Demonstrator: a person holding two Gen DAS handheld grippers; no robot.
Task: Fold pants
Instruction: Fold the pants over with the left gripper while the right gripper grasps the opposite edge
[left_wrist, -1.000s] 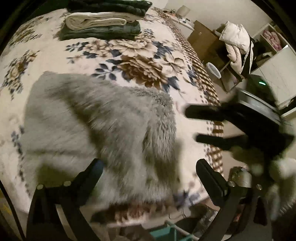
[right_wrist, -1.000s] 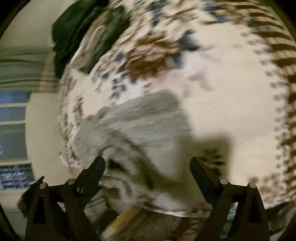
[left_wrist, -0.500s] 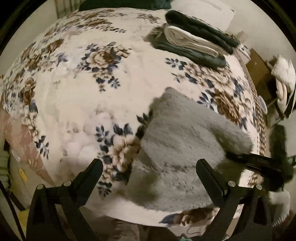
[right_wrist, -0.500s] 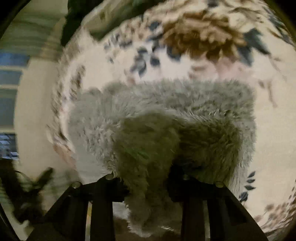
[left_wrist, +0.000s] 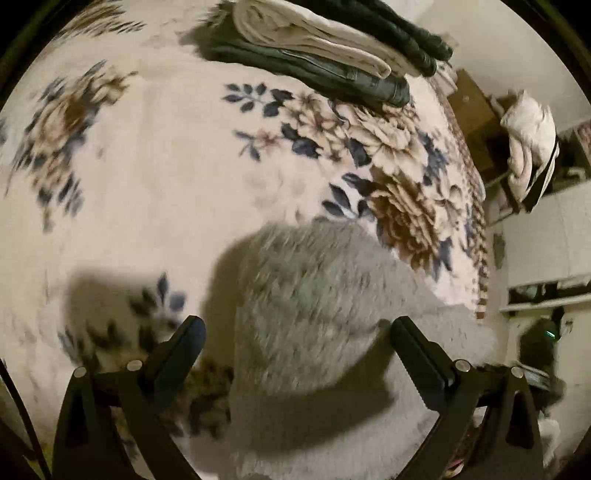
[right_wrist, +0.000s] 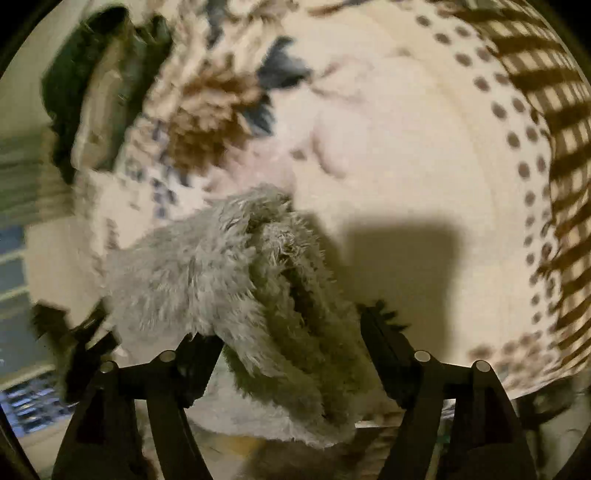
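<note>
Grey fleece pants (left_wrist: 325, 332) bunched on the floral blanket (left_wrist: 166, 166) below the folded clothes stack (left_wrist: 317, 55), your left gripper (left_wrist: 295, 354) spread wide above them, your right gripper (right_wrist: 291, 343) parted, fleece draped between its fingers.

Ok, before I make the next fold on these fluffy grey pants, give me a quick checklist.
1. Left tongs open and free: ok.
2. Right tongs clear of fabric: not ok; they are spread, but the grey pants are bunched between them.
3. Pants lying flat: not ok, the edge is rumpled.
4. Pants fully on the blanket: cannot tell, the near edge is blurred.
5. Folded stack apart from the pants: ok.
</note>
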